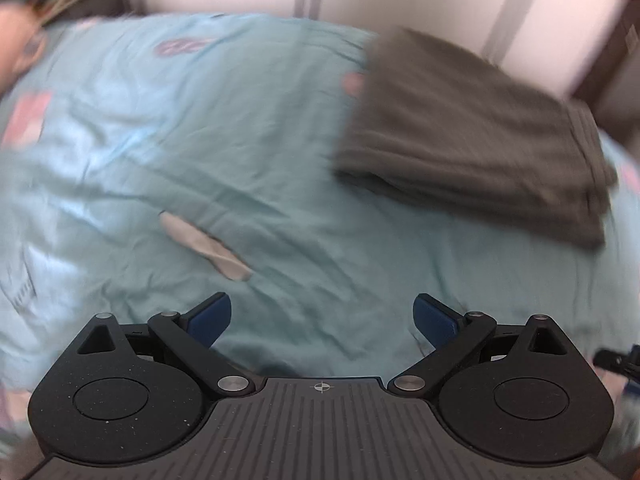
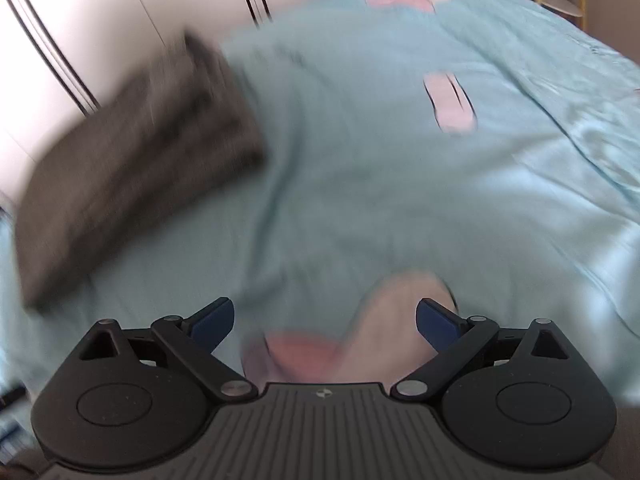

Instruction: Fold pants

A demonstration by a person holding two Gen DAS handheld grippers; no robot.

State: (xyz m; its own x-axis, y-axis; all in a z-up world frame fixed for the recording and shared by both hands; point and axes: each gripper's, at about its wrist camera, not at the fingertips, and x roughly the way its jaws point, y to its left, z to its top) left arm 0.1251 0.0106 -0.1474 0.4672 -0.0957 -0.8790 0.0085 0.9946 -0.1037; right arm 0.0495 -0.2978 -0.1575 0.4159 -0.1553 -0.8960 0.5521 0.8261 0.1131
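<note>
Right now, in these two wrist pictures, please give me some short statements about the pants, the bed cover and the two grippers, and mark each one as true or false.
1. The grey pants lie folded on the light blue bed cover. True.
2. The left gripper is shut on the pants. False: its jaws stand wide apart with only bed cover between them.
3. The right gripper is open and holds nothing. True.
4. The bed cover is plain white. False: it is light blue with pink patches.
5. In the right wrist view the pants lie to the right of the gripper. False: they lie to the upper left.
</note>
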